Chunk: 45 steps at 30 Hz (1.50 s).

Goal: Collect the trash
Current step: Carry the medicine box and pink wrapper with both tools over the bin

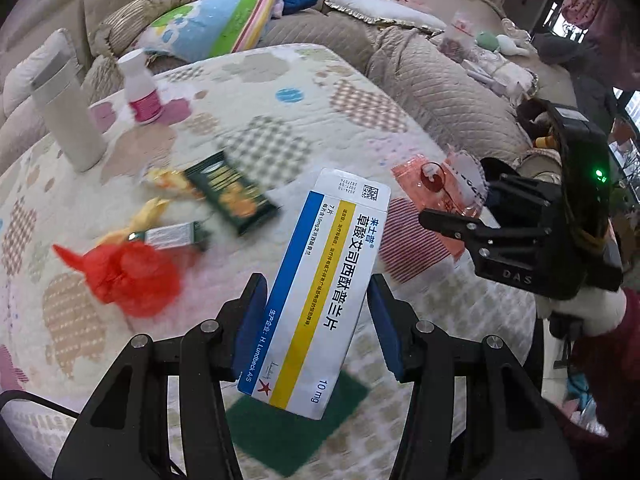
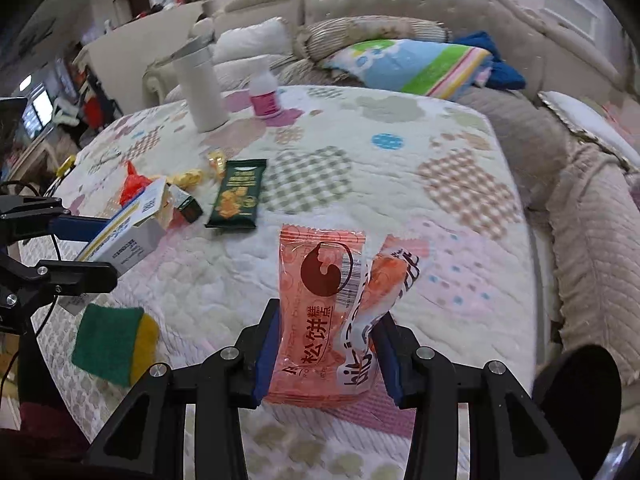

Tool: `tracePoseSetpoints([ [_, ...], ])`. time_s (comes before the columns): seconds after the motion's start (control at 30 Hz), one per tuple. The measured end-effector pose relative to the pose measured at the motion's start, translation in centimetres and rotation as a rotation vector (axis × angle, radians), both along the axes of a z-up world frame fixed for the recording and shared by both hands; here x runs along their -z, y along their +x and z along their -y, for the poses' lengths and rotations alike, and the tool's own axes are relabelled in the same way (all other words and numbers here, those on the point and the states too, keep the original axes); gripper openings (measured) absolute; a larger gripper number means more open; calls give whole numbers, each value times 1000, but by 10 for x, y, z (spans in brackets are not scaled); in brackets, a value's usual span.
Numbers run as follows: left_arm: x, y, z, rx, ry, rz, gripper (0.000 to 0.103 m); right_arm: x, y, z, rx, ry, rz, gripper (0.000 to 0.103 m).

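My left gripper (image 1: 318, 300) is shut on a white medicine box (image 1: 320, 288) with blue and yellow stripes, held above the quilted table (image 1: 280, 80). My right gripper (image 2: 326, 336) is shut on an orange snack wrapper (image 2: 320, 312); this gripper also shows in the left wrist view (image 1: 452, 220), with the wrapper (image 1: 436, 184). Left on the table are a dark green snack packet (image 1: 230, 192), a small green box (image 1: 172, 236), yellow candy wrappers (image 1: 148, 212) and a red mesh net (image 1: 128, 276). The left gripper with its box (image 2: 128, 232) shows in the right wrist view.
A white thermos (image 1: 68, 112) and a white bottle with a pink label (image 1: 140, 88) stand at the table's far side. A green and yellow sponge (image 2: 114, 344) lies near the front. A sofa with cushions (image 1: 224, 20) surrounds the table.
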State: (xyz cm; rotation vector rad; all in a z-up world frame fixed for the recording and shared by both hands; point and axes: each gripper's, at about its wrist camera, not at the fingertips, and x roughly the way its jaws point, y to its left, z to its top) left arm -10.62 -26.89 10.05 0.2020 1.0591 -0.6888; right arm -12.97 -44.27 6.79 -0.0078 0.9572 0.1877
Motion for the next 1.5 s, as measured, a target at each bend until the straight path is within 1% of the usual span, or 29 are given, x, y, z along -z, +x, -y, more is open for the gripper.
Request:
tracePoseSetpoints([
  [0.1, -1, -5, 18, 6, -15, -14, 50, -5, -12, 19, 36, 5, 11, 43],
  [0.33, -3, -16, 66, 47, -22, -20, 50, -10, -34, 66, 134, 2, 22, 43],
  [0.63, -10, -27, 125, 101, -45, -25, 50, -5, -57, 126, 256, 16, 8, 43],
  [0.83, -7, -34, 159, 138, -43, -33, 50, 0, -74, 161, 326, 32, 2, 43],
  [1.13, 2, -36, 196, 155, -43, -38, 50, 8, -90, 199, 416, 37, -14, 43],
  [1.37, 11, -34, 223, 162, -51, -64, 50, 15, -98, 220, 472, 44, -30, 43],
  [1.5, 16, -31, 235, 162, -71, -92, 50, 20, -101, 232, 506, 54, -42, 43],
])
